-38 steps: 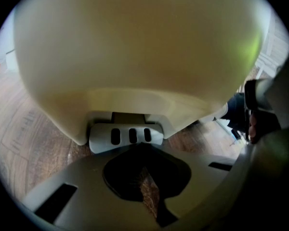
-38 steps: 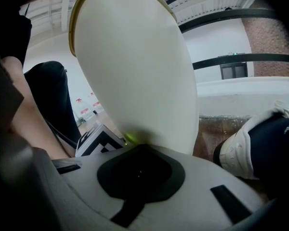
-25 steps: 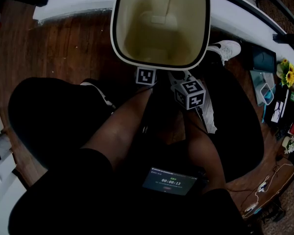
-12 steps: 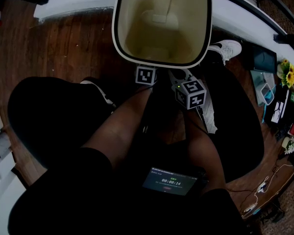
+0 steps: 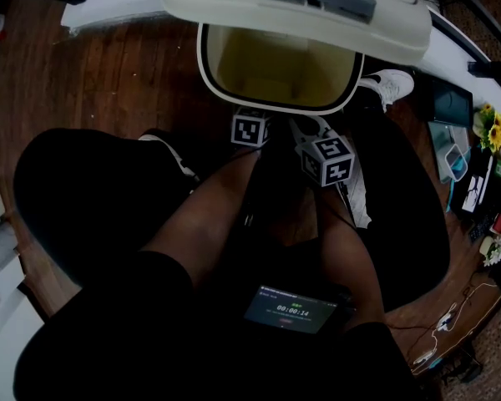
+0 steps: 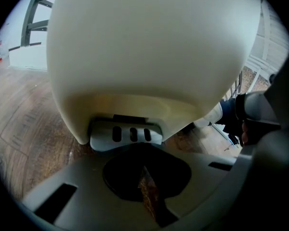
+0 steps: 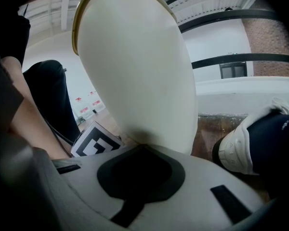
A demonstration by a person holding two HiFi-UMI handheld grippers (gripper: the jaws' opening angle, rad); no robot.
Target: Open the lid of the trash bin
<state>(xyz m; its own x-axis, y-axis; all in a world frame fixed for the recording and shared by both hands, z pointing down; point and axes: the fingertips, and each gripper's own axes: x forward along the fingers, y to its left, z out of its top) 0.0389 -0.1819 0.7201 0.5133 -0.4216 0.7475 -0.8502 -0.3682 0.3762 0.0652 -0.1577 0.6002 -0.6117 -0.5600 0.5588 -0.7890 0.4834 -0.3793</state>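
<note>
The cream trash bin (image 5: 277, 72) stands on the wooden floor in front of me. Its lid (image 5: 301, 11), with a grey piece on top, hangs over the far half of the opening. In the head view only the marker cubes show, the left gripper's (image 5: 249, 129) and the right gripper's (image 5: 326, 159), both just under the bin's near rim. In the left gripper view the left gripper (image 6: 131, 149) is shut, its tips right at the grey slotted pedal (image 6: 126, 134) at the bin's foot. The right gripper (image 7: 143, 149) is shut against the bin's lower wall (image 7: 135, 71).
A person's white shoe (image 5: 388, 82) rests right of the bin, also beside the right gripper (image 7: 245, 146). My legs and a small screen (image 5: 290, 310) fill the near floor. A white ledge (image 5: 117, 2) runs behind the bin. Sunflowers (image 5: 489, 124) and clutter lie at the right.
The lid, out of sight before with the whole opening bare, now hangs over the far part of the opening. Both grippers stay nearly where they were.
</note>
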